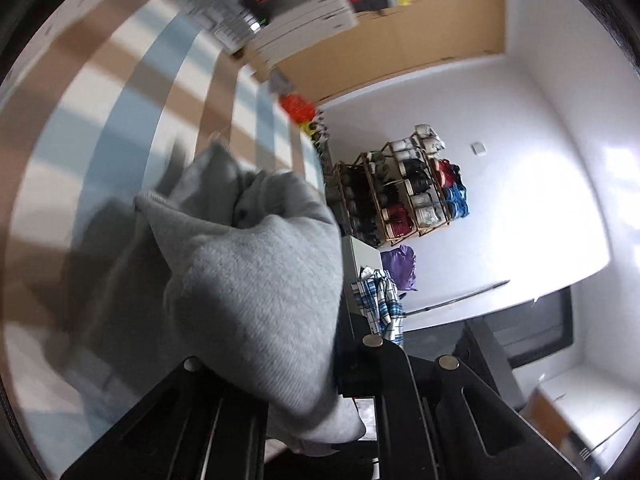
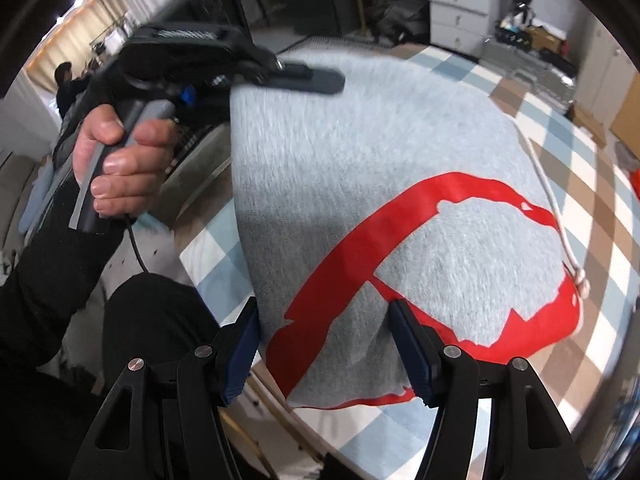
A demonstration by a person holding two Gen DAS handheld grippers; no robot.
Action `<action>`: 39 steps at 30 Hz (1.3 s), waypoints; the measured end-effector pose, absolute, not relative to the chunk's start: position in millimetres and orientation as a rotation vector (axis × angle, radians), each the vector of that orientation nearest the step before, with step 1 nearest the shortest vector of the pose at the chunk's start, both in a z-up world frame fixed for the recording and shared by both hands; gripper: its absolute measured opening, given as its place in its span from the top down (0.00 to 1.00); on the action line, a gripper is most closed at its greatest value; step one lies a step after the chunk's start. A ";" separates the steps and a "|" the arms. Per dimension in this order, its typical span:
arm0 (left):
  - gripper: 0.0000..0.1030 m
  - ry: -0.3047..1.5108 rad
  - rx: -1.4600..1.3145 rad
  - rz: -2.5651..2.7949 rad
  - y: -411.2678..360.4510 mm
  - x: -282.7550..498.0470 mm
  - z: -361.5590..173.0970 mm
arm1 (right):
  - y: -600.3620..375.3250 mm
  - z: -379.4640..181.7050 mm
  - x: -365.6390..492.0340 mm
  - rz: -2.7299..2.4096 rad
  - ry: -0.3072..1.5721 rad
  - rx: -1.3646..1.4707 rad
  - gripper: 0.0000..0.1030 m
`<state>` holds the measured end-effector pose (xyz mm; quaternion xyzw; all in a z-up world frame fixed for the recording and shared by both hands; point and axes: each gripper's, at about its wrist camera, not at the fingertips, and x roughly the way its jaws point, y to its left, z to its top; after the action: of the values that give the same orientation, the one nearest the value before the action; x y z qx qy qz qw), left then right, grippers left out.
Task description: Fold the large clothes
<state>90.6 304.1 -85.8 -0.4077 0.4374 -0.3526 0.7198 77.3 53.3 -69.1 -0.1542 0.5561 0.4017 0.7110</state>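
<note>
A grey sweatshirt (image 2: 360, 160) with a big red print (image 2: 420, 192) and a white drawstring (image 2: 552, 200) hangs over a checked blue, brown and white cloth (image 2: 592, 280). The left gripper (image 2: 320, 78), gripped by a hand (image 2: 120, 168), is shut on the sweatshirt's far edge. In the left wrist view the grey fabric (image 1: 248, 280) bunches over that gripper (image 1: 340, 344) and hides its fingertips. The right gripper (image 2: 322, 312) stands wide at the near edge. A thick fold fills the gap between its blue pads (image 2: 408, 340), which press into it.
A wooden rack (image 1: 408, 192) stuffed with folded clothes stands against the white wall, with a purple garment (image 1: 400, 264) and a plaid shirt (image 1: 380, 300) near it. White drawers (image 2: 460, 12) stand at the back. The operator's black-clad knee (image 2: 152, 320) is beside the right gripper. Another person (image 2: 66, 80) is far off.
</note>
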 end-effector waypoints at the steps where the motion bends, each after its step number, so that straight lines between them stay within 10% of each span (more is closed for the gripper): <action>1: 0.95 0.952 -0.885 -0.769 309.4 90.7 -87.2 | 58.2 -69.2 82.0 0.911 1.254 -0.351 0.37; 18: 0.88 1.138 -0.909 -0.603 335.2 73.3 -155.1 | 116.9 -99.5 109.8 1.025 1.526 -0.516 0.19; 20: 0.82 1.123 -0.858 -0.544 338.8 67.8 -138.4 | 118.5 -99.7 110.1 1.019 1.531 -0.515 0.18; 22: 0.53 1.098 -0.787 -0.461 349.7 48.4 -112.8 | 119.3 -99.6 110.0 1.014 1.530 -0.514 0.17; 27: 0.44 0.947 -0.752 -0.515 355.7 6.6 -54.7 | 104.0 -93.4 117.2 1.033 1.522 -0.387 0.18; 29: 0.26 0.915 -0.752 -0.591 345.0 10.0 -47.6 | 92.9 -90.6 122.7 1.052 1.509 -0.311 0.18; 35: 0.22 1.156 -0.825 -0.661 288.6 62.3 -117.5 | 53.0 -87.9 129.3 1.094 1.446 -0.033 0.29; 39: 0.35 1.214 -0.808 -0.631 274.7 57.0 -151.8 | 11.3 -95.1 136.1 1.097 1.398 0.244 0.53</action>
<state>57.0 274.7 -151.8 -0.3626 0.5450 -0.2833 0.7009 136.1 11.3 -95.1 0.1062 0.6088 0.4780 0.6242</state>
